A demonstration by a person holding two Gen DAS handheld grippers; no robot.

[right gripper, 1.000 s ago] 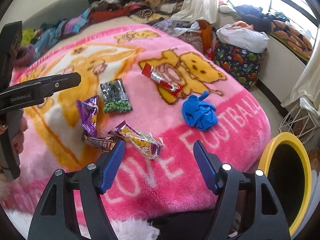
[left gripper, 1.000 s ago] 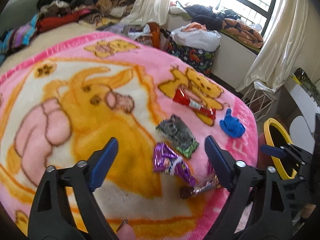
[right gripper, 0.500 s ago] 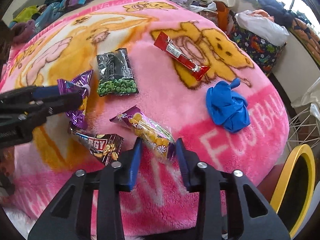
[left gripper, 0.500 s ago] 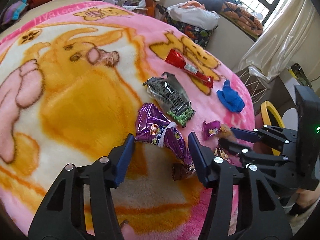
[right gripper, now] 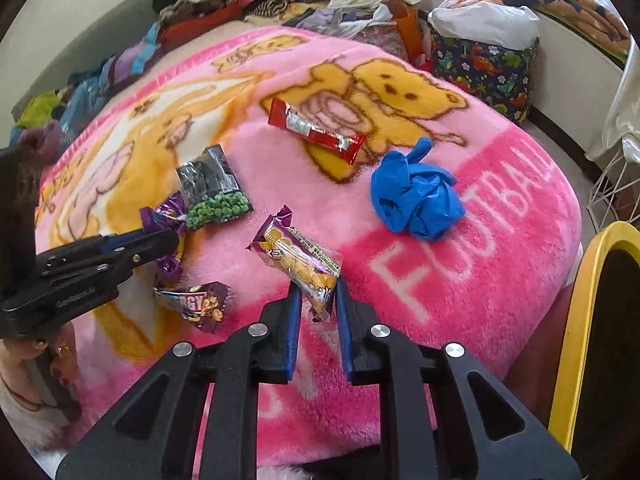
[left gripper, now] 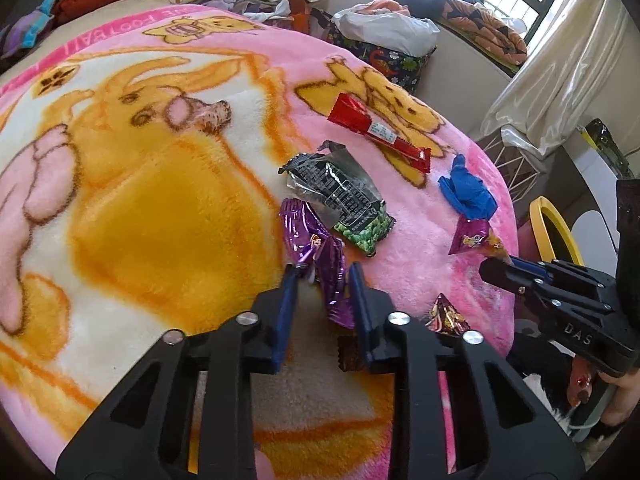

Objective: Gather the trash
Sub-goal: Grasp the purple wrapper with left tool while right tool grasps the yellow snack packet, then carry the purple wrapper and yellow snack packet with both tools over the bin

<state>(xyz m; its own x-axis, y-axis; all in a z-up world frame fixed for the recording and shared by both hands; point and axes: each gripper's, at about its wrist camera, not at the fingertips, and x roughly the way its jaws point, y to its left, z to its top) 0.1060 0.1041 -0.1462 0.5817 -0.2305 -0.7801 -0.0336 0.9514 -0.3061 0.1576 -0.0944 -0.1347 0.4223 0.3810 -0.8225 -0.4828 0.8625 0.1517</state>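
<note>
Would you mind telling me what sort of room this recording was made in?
Most likely a bedroom: a bed under a pink cartoon blanket, heaps of clothes along its far side, and a curtained window. Snack wrappers litter the blanket.

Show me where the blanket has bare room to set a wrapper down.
Free: the cartoon area left of the purple wrapper, and the FOOTBALL lettering below the blue glove. Crowded: between the pea packet, energy wrapper, peanut packet and red wrapper.

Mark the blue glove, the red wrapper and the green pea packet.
blue glove (right gripper: 416, 204), right wrist view, crumpled middle.
red wrapper (right gripper: 316, 135), right wrist view, its middle.
green pea packet (left gripper: 340, 196), left wrist view, dark printed face.
</note>
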